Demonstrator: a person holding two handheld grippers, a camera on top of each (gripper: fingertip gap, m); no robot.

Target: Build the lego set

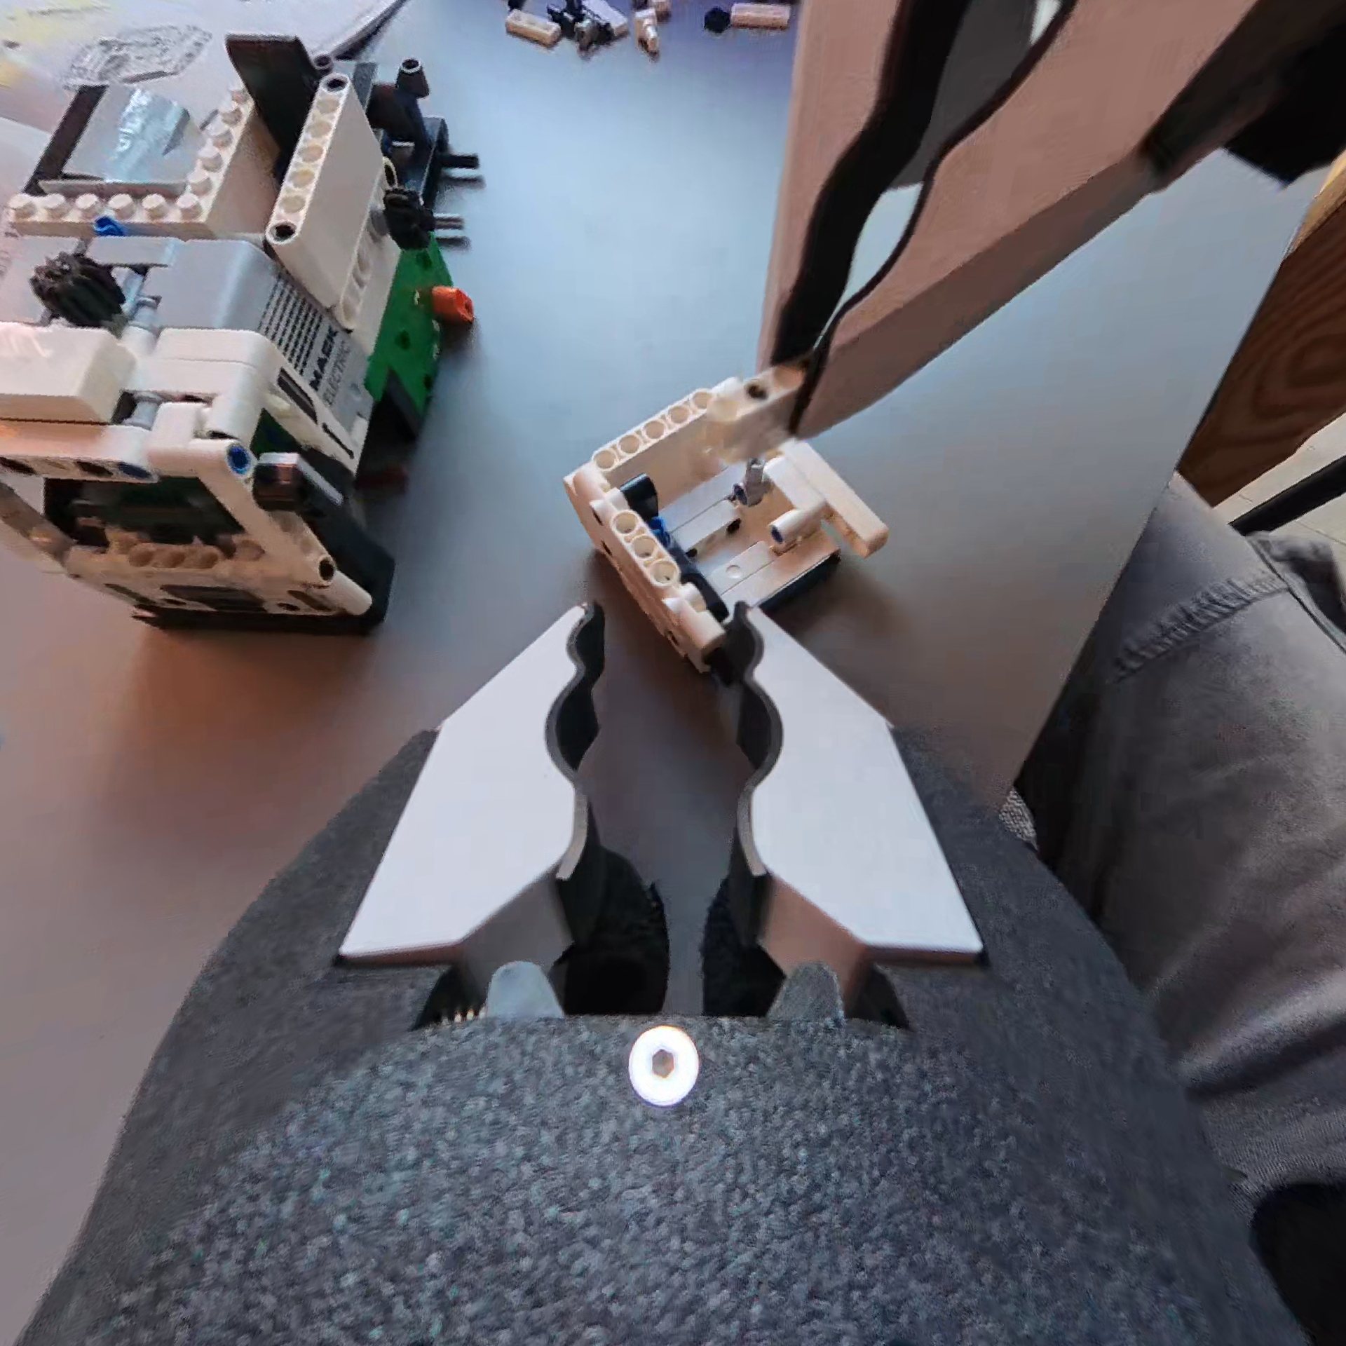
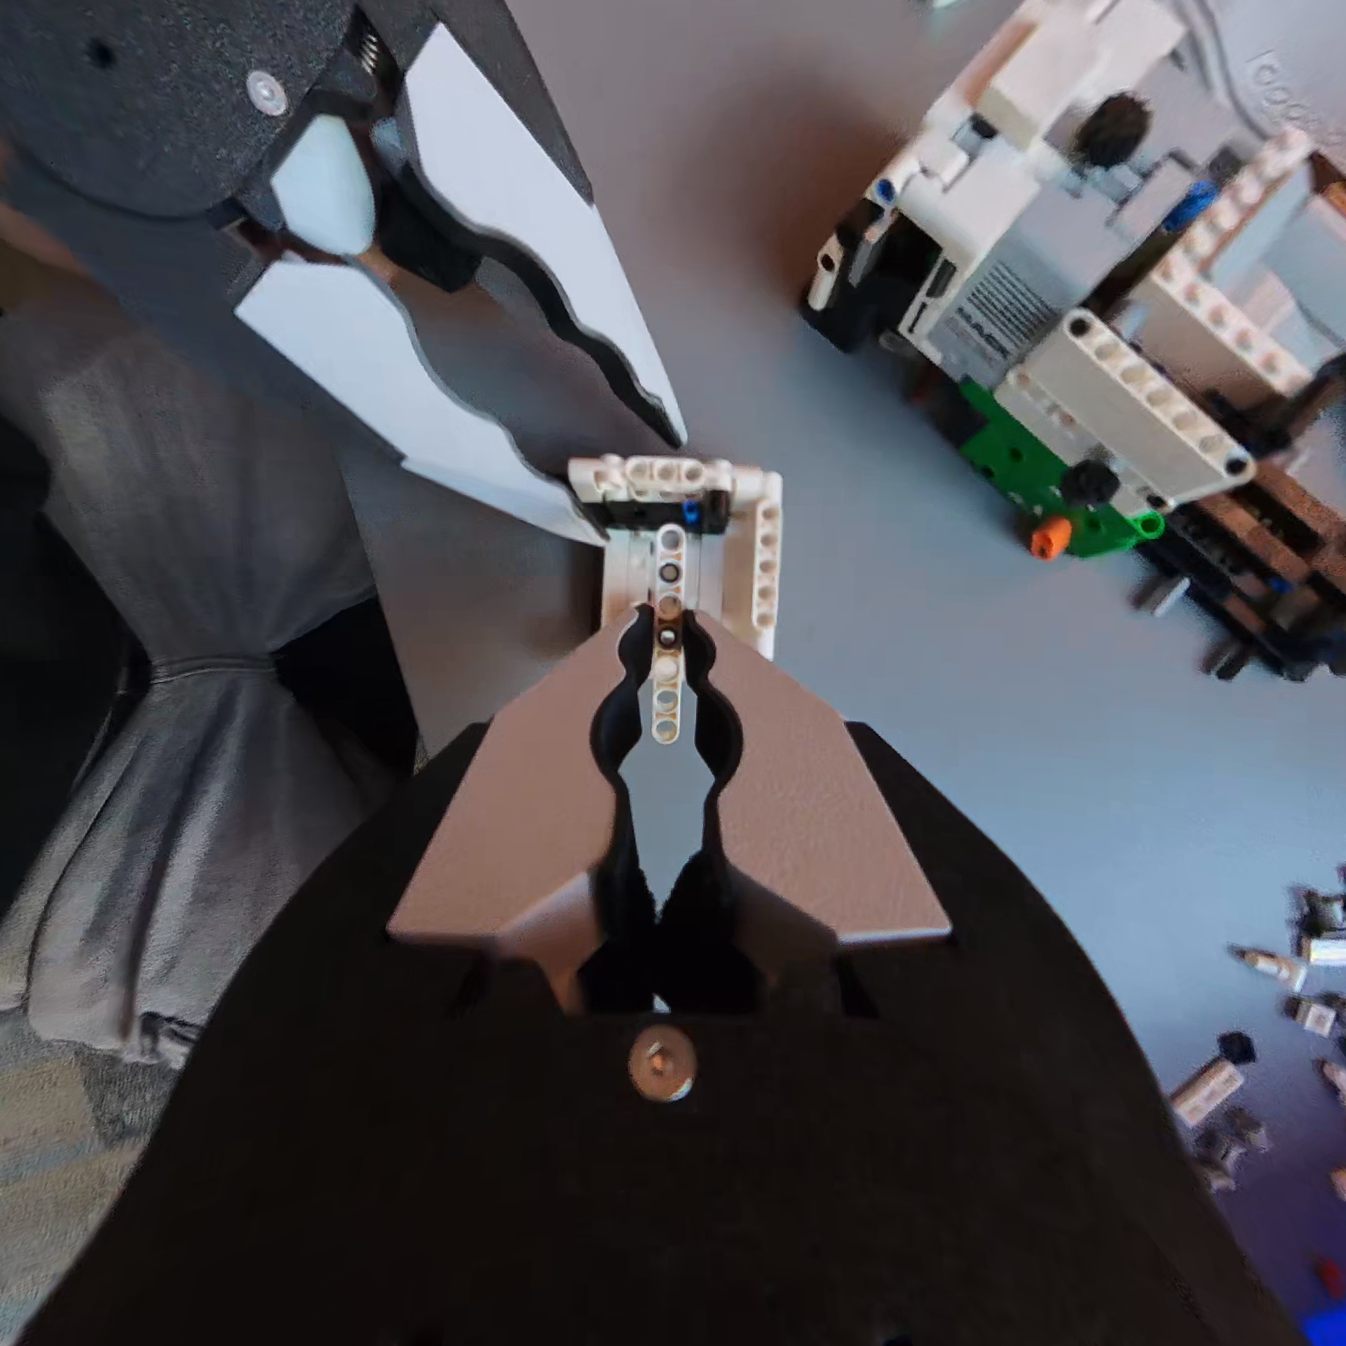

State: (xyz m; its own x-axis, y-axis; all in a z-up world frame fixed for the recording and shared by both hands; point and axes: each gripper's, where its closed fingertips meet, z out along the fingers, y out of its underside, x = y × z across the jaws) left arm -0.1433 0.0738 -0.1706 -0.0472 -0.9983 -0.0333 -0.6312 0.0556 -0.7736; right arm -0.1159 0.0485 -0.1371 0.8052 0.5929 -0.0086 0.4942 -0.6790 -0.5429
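Note:
A small white sub-assembly (image 1: 728, 524) with black and blue parts lies on the dark table; it also shows in the right wrist view (image 2: 765, 553). My right gripper (image 2: 666, 618) is shut on a long white beam (image 2: 667, 699) with holes and holds its far end over the sub-assembly's middle. In the left wrist view the right gripper (image 1: 797, 386) comes in from the upper right with the beam (image 1: 754, 411). My left gripper (image 1: 666, 630) is open. Its right fingertip (image 1: 743, 634) touches the sub-assembly's near corner. It also shows in the right wrist view (image 2: 637, 488).
A large white, grey and green truck model (image 1: 182, 364) stands at the left, also seen in the right wrist view (image 2: 1056, 291). Loose small parts (image 1: 583, 22) lie at the far edge (image 2: 1274, 1020). A person's grey clothing (image 1: 1202, 801) borders the table. About 6 cm separates my left fingertips from my right.

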